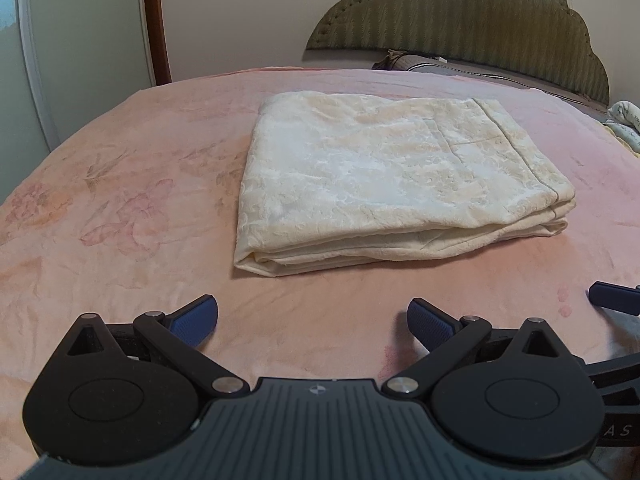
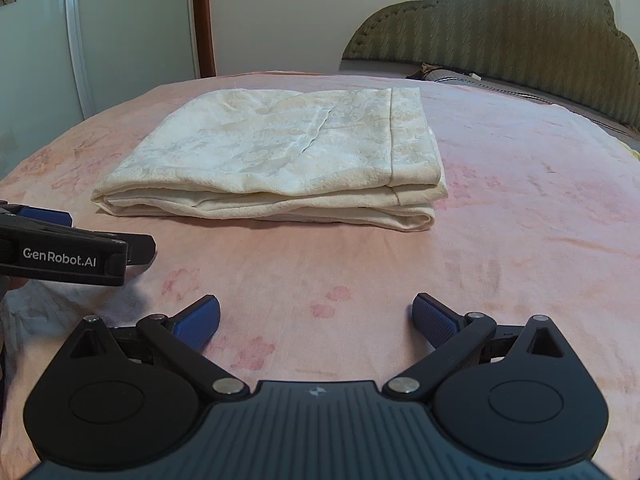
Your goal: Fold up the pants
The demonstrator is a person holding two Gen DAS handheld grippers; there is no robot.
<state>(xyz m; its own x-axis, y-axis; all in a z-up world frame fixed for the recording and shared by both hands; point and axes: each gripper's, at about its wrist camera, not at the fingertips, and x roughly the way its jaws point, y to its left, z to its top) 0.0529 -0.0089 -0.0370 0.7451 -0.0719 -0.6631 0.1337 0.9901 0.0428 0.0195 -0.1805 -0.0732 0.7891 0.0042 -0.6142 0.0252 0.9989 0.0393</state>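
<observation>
The cream patterned pants lie folded into a flat stack of several layers on the pink bed cover. My left gripper hovers open a short way in front of the stack's near edge, nothing between its blue pads. In the right wrist view the same pants lie ahead and slightly left. My right gripper is open and holds nothing, back from the stack. The left gripper's black body shows at the left edge of that view, and a blue fingertip of the right gripper at the right edge of the left view.
A green quilted headboard stands at the far right end of the bed, with a dark pillow below it. A white wardrobe door and a brown door frame lie beyond the bed's far side. Another cloth sits at the right edge.
</observation>
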